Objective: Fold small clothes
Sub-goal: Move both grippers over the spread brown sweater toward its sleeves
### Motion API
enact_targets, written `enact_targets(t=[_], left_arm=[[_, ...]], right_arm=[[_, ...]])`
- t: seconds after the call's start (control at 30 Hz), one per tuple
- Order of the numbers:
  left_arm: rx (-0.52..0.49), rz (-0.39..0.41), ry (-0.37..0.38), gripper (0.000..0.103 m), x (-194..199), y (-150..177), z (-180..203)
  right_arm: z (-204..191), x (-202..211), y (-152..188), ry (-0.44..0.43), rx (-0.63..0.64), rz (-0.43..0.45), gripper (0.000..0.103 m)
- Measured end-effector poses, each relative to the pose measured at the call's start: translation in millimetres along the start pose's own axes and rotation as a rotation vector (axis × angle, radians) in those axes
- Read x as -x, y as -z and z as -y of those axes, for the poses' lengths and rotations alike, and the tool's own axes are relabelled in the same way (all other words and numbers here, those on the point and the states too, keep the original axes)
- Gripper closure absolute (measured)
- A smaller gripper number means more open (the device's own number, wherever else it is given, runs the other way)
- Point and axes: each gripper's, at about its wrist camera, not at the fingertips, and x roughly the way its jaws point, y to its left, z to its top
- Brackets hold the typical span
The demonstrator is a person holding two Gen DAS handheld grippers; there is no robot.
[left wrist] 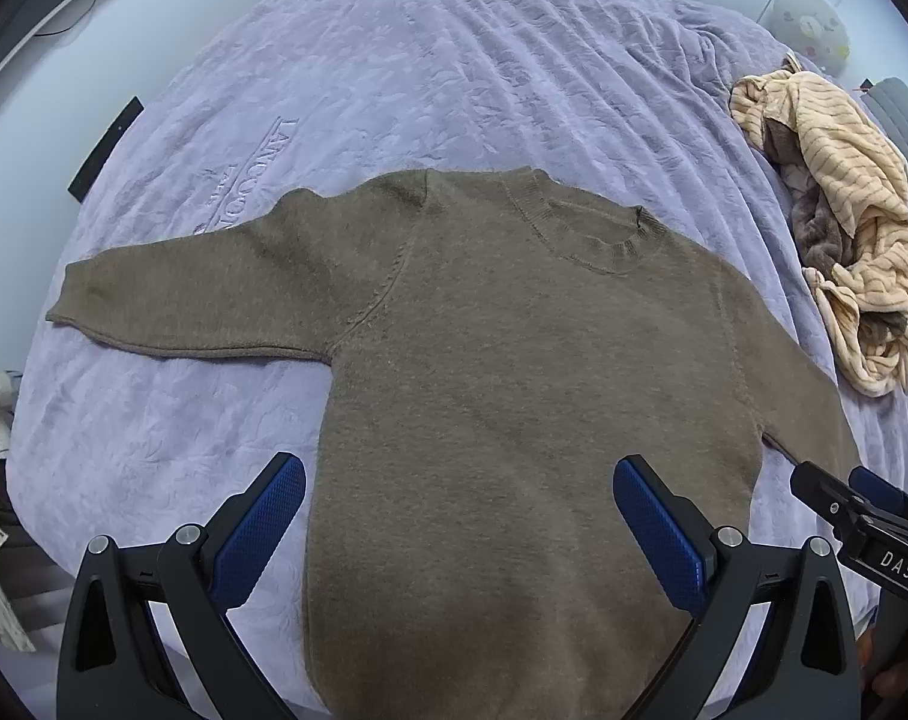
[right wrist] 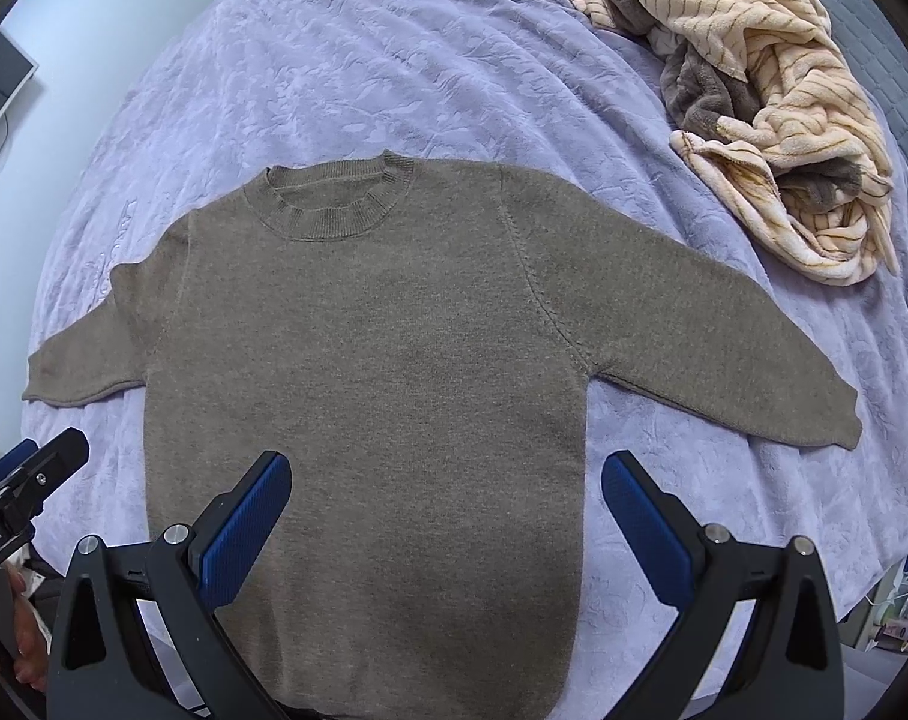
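Observation:
A small brown knitted sweater lies flat and face up on a lilac bedspread, both sleeves spread sideways and the collar on the far side. My left gripper hovers open above the sweater's lower body, its blue pads wide apart with nothing between them. Over the hem area, a little toward the sweater's right side, my right gripper also stands open and empty. Each gripper shows at the edge of the other's view: the right one and the left one.
A crumpled cream striped garment with grey plush fabric lies at the bed's far right, close to the right sleeve's cuff. A round patterned cushion sits beyond it. A monitor stands off the bed at the far left.

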Motion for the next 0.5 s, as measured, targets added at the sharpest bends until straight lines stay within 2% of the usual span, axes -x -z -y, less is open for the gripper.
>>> enact_targets(t=[0.23,0.5], left_arm=[[0.003,-0.009,-0.003,0.000,-13.9,0.8,-6.8],[-0.001,-0.019,-0.029,0.000,-49.4,4.1,-16.3]], right_arm=[[0.0,-7.3,0.6,0.017,-0.002,-0.014,0.000],[1.2,-32.8,3.4,0.021,-0.013,-0.013,0.000]])
